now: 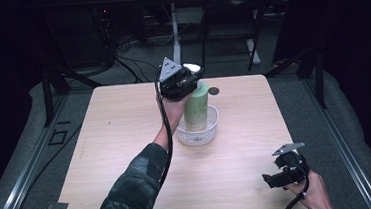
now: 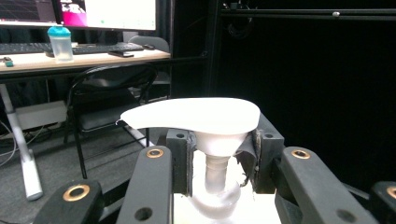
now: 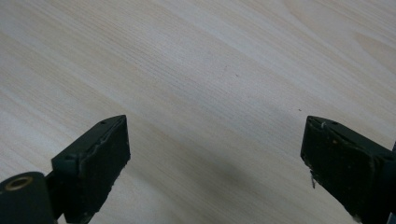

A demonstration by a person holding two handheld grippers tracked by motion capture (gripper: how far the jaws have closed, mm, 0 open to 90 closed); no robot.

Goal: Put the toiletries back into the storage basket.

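Pale wooden surface [image 1: 126,139]: the left gripper [image 1: 181,79] clamped its jaws on the white pump neck of a green lotion bottle [image 1: 197,108], standing in a white basket [image 1: 210,131] near the far edge. The right gripper [image 1: 285,173] rested near the near-right corner, jaws wide apart, empty.

A: What blocks the middle of the wooden table [image 1: 127,154]?

B: The white basket [image 1: 210,131], with the green pump bottle [image 1: 197,108] standing upright in it. The left gripper [image 1: 187,80] is clamped under the bottle's pump head [image 2: 196,114], and the forearm [image 1: 144,173] crosses the near left part.

A: Where is there room?

B: The far left, the right side and the near middle lie bare. The right gripper [image 1: 274,178] sits at the near right corner, jaws spread wide over bare wood [image 3: 210,93].
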